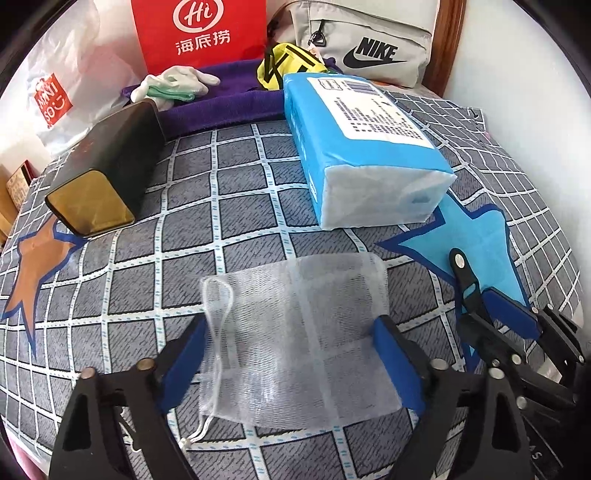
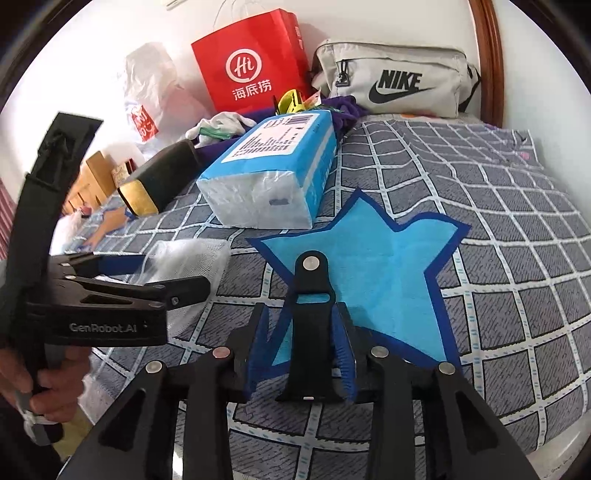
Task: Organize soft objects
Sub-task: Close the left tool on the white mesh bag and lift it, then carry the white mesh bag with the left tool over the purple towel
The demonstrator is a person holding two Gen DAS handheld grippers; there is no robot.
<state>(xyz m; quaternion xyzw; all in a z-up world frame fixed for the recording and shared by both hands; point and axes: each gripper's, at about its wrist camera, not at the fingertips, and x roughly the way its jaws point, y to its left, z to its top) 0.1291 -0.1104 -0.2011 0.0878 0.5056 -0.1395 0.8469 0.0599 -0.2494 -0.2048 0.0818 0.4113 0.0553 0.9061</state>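
A thin white see-through mesh bag with a string (image 1: 295, 339) lies flat on the bed with the grey checked cover (image 1: 229, 206). The left gripper (image 1: 291, 332) is over it. Its two blue fingers (image 1: 184, 354) are apart, one at each side of the bag, and touch the bag's edges. I cannot tell if they press on it. A hand (image 2: 40, 384) holds this gripper's black handle.

The right gripper (image 2: 301, 332) is over a blue star shape (image 2: 388, 266) printed on the cover. Its blue fingers (image 2: 345, 350) are a little apart, with a black piece of the tool between them. They hold nothing from the bed.

Behind the mesh bag lies a blue and white soft pack of tissues with a white label (image 1: 362, 147). To its left lies a long black box with a gold end (image 1: 107, 173). Further back, a white glove (image 1: 173, 85) rests on a purple cloth (image 1: 225, 103). Behind these stand a red paper bag (image 1: 203, 33) and a grey bag with a black logo (image 1: 369, 40).
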